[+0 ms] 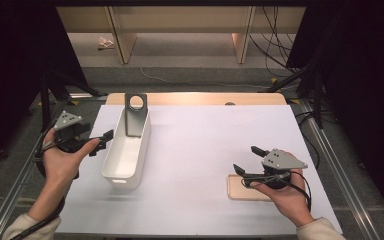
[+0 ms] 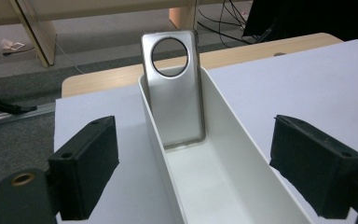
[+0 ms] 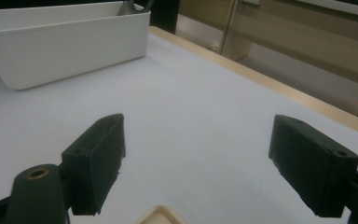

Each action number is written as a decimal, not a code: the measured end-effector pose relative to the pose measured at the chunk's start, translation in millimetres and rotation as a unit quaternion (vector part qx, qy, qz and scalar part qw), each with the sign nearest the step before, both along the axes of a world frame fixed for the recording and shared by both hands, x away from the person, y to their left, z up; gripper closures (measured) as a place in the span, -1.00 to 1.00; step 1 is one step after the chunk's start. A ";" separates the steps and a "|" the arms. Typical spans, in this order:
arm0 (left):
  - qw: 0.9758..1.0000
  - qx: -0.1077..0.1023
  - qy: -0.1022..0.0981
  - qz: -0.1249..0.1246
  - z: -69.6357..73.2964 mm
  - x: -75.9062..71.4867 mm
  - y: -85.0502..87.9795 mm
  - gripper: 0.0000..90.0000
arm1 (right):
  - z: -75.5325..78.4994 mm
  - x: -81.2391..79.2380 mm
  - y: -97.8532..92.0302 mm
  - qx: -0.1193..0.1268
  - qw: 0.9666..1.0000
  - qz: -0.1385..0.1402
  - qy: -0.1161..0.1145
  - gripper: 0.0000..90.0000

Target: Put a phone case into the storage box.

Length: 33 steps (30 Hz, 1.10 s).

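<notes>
Left gripper is held just left of the white bin, jaws spread wide, nothing between the pads. Left gripper view looks along the bin's length.

Grey phone case is already in the bin: stood on end, leaning against the far end wall, top with its round cutout poking above the rim. Rest of the bin interior is seen bare in the left gripper view.

Middle of the white table mat carries nothing.

Right gripper hovers low over the tan case lying flat at the near right of the mat; jaws wide, pads not on it. Only a corner of that case is caught in the right gripper view.

Judged status: one case binned, roughly halfway. Left to do: tan case to be gripped, carried across and dropped into the bin.
</notes>
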State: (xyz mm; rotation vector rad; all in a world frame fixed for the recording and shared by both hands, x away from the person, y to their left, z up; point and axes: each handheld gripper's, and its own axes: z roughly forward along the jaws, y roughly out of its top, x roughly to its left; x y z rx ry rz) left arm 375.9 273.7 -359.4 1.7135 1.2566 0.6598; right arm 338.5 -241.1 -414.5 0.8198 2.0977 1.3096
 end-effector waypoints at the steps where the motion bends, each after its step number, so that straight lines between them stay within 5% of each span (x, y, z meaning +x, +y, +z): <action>1: 1.000 0.002 -0.001 -0.003 -1.3 -3.9 -1.1 -0.66 | 0.0 0.6 -0.5 -0.001 1.000 -0.003 0.002 -0.53; 5: 1.000 -0.002 -0.007 -0.015 -6.0 -19.2 -7.2 -0.64 | -1.5 4.3 -10.7 -0.012 0.999 -0.039 0.022 -0.27; 11: 0.999 -0.023 -0.009 -0.028 -14.6 -35.9 -15.0 -0.53 | -1.8 5.9 -33.3 -0.027 0.993 -0.086 0.076 0.71; 14: 0.999 -0.023 -0.010 -0.030 -19.3 -41.9 -16.3 -0.43 | -3.8 4.9 -41.6 -0.050 0.988 -0.100 0.109 1.00; 22: 0.999 -0.009 -0.008 -0.039 -25.8 -48.0 -22.1 -0.35 | -3.8 -4.8 -49.4 -0.105 0.963 -0.108 0.222 1.00; 26: 0.999 -0.007 -0.006 -0.040 -27.7 -49.8 -23.1 -0.35 | -4.8 -13.1 -52.4 -0.136 0.944 -0.111 0.278 1.00; 33: 0.999 -0.003 -0.012 -0.043 -26.1 -50.2 -25.0 -0.34 | -9.0 -19.7 -55.5 -0.147 0.927 -0.110 0.327 1.00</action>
